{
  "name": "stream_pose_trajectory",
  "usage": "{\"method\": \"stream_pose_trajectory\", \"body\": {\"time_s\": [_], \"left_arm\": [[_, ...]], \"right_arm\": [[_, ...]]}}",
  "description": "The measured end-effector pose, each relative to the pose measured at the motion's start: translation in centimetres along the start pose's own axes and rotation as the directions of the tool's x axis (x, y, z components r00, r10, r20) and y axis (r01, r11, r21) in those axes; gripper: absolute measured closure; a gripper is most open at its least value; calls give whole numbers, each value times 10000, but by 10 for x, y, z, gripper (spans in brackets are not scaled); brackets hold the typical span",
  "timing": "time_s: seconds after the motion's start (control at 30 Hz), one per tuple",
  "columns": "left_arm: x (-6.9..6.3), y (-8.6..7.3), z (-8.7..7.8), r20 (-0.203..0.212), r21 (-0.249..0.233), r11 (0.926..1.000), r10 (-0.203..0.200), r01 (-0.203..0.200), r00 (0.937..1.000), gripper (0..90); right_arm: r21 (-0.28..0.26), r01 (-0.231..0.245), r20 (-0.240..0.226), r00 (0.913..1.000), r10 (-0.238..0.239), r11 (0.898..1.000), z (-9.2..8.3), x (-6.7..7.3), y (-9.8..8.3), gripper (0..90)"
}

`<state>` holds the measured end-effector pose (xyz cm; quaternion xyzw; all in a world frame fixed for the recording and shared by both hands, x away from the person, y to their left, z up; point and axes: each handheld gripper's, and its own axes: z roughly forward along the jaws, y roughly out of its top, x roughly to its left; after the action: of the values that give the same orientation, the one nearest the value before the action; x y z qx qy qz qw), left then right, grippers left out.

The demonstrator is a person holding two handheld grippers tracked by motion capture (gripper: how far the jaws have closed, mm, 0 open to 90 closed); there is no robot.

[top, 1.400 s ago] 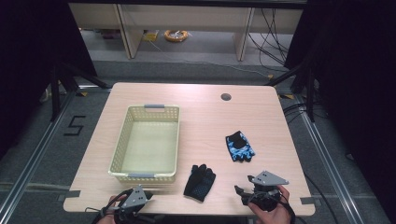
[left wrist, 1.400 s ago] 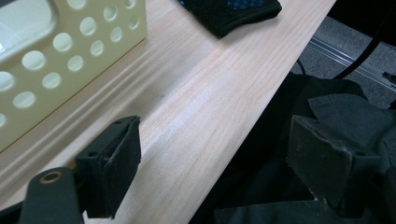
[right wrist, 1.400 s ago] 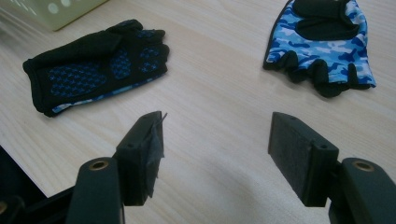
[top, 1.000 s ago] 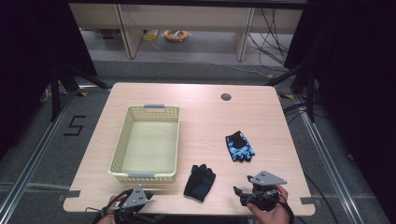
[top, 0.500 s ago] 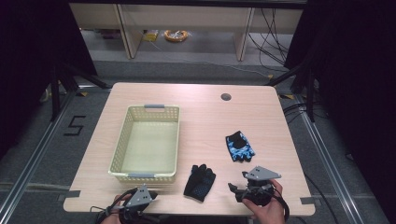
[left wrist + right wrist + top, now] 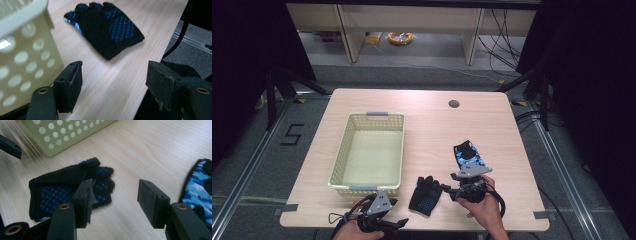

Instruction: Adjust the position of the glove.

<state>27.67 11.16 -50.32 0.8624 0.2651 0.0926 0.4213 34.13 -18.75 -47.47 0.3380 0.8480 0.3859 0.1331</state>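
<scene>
- A black glove [image 6: 425, 194] with blue dots lies flat on the wooden table [image 6: 427, 125], near the front edge, palm side up
- It sits between the two grippers, just beside the front right corner of the yellow basket [image 6: 368, 152]
- The right gripper [image 6: 447, 190] is held in the person's right hand [image 6: 484, 207], low over the table, and it points at the glove from the right
- In the right gripper view its jaws stand apart with bare table between them, and the glove's fingers [image 6: 100, 173] lie just past the left jaw
- These jaws have just been closing a bit, but they pinch nothing
- The left gripper [image 6: 402, 223] is at the front edge of the table, below the basket, in the person's left hand [image 6: 349, 231]
- In the left gripper view its jaws are spread wide, with only table between them, and the glove [image 6: 107, 27] lies farther off ahead
- These jaws have also just been closing a little, and nothing is held
- A second glove [image 6: 468, 154], blue with a cloud-like pattern and black parts, lies on the table just behind the right gripper
- In the right gripper view this blue glove [image 6: 197, 187] is by the right jaw
- The basket has holes in its walls and grey handles, and I see nothing inside it
- A small round hole [image 6: 454, 104] is in the table top near the far edge
</scene>
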Motion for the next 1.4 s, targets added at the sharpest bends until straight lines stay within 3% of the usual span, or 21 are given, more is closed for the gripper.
{"method": "stream_pose_trajectory", "body": {"time_s": [0.03,0.13,0.3,0.4,0.43,0.47,0.6,0.7,0.73,0.8,0.9,0.93,1.0,1.1,1.17,1.2,1.23,1.3,1.33,1.37,1.4], "left_arm": [[-3,2,3,4,-202,9994,-293,293,9996,299],[-3,9,9,-143,33,9996,289,-289,9995,325],[-8,16,20,-167,43,9998,199,-198,9997,351],[-9,20,27,-186,214,9983,541,-537,9984,378],[-11,20,29,-122,195,9995,268,-266,9996,385],[-10,21,30,-209,252,9982,556,-551,9982,392],[-10,23,35,-258,321,9973,663,-655,9975,449],[-11,23,38,-262,351,9972,666,-657,9974,503],[-10,23,40,-317,546,9941,953,-934,9949,526],[-11,23,41,-373,567,9940,960,-938,9947,594],[-13,22,40,-441,631,9887,1387,-1358,9894,690],[-13,22,40,-440,686,9882,1401,-1369,9892,706],[-12,22,41,-482,643,9884,1408,-1376,9889,746],[-9,22,40,-638,881,9845,1572,-1514,9855,766],[-7,23,40,-656,874,9845,1578,-1519,9853,780],[-8,23,41,-637,793,9857,1535,-1484,9861,796],[-8,23,41,-637,793,9857,1535,-1484,9861,812],[-8,24,42,-688,711,9866,1519,-1470,9860,830],[-7,26,41,-733,936,9817,1730,-1659,9822,830],[-7,27,43,-684,830,9834,1669,-1611,9836,834],[-6,28,44,-783,904,9812,1777,-1705,9810,835]], "right_arm": [[-31,68,-92,9999,-69,10000,4,-1,2,502],[206,270,-181,9995,-266,9994,14,-2,9,534],[385,320,-433,9986,-304,9987,29,-3,17,548],[640,443,-522,9978,-409,9970,41,-5,23,559],[729,458,-560,9976,-417,9963,43,-5,25,562],[795,489,-577,9973,-444,9956,46,-6,26,564],[650,475,-754,9962,-425,9968,58,-7,28,580],[746,477,-906,9950,-408,9961,62,-7,30,588],[1049,484,-1116,9931,-366,9933,66,-6,32,592],[1194,235,-1114,9937,-102,9926,72,-5,31,616],[1524,430,-1306,9912,-230,9874,77,-6,30,678],[1439,589,-1175,9922,-421,9878,78,-6,29,692],[1644,197,-1216,9926,4,9862,75,-6,29,746],[1764,374,-1260,9919,-151,9836,73,-6,28,782],[1903,124,-1249,9921,117,9817,71,-4,28,813],[1637,609,-1227,9916,-409,9846,70,-6,25,835],[1637,609,-1227,9916,-409,9846,70,-6,25,835],[1661,264,-1094,9940,-82,9858,65,-5,21,843],[1915,-139,-1025,9941,341,9814,58,-3,19,844],[1796,198,-1015,9948,-15,9835,56,-7,16,846],[1682,-227,-965,9946,393,9855,50,-5,12,847]]}}
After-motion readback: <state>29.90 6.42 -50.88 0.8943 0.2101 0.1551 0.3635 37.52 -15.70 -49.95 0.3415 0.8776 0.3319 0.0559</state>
